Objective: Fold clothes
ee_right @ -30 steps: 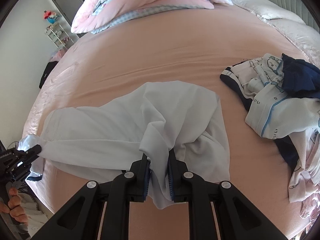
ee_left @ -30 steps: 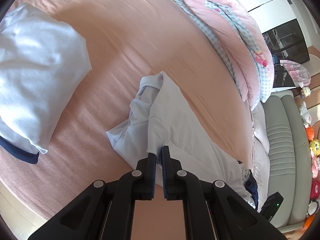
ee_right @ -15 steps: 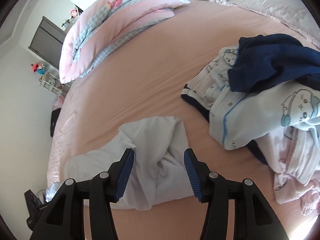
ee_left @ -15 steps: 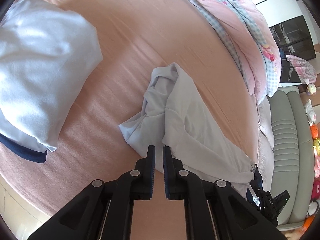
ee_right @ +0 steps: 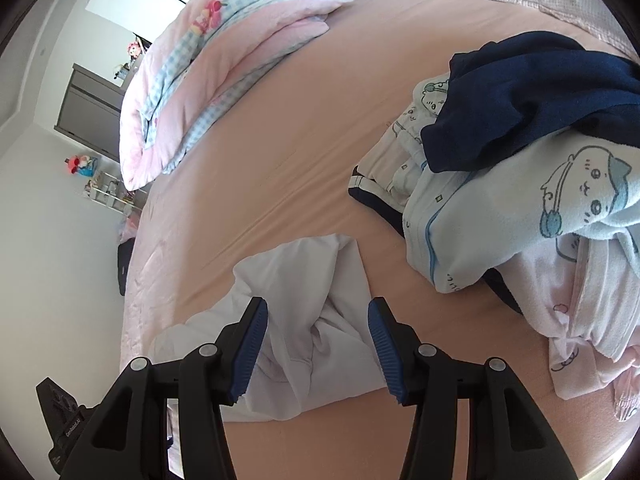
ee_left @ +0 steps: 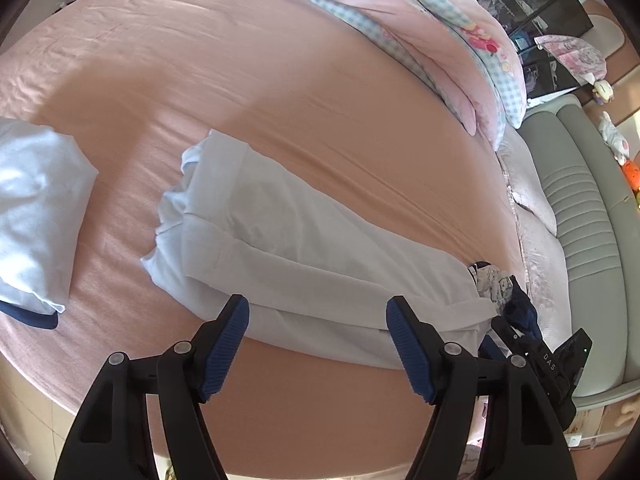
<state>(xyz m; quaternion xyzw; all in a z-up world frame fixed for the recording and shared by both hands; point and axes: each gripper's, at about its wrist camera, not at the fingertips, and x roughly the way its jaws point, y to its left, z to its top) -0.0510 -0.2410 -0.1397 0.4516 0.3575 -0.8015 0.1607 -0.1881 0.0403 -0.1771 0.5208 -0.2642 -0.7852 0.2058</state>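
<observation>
The left claw (ee_left: 318, 316) is released and its jaws are opening; we see the ribbed blue pads (ee_left: 226, 340) standing apart above the near edge of the pale garment (ee_left: 288, 248), not pressing on it. The right claw (ee_right: 318, 320) is likewise released, jaws parted, with bunched folds of the same pale garment (ee_right: 316, 312) showing between the pads without contact.

We note the garment is thin, smooth, pale blue-white cloth, laid out as a long band across the bed (ee_left: 320, 120), with a lengthwise crease and a crumpled far end. The bed sheet is peach-pink, matte and lightly wrinkled. A folded light-blue item (ee_left: 36, 208) with a dark navy edge lies well apart to the left, cut off by the frame. In the right wrist view, a heap of clothes (ee_right: 520, 208) lies near the garment: a navy piece on top of soft printed white and pale pink pieces. A padded pink and checked quilt (ee_right: 208, 72) lies folded at the far side.

We cannot make out which kind of garment it is.
</observation>
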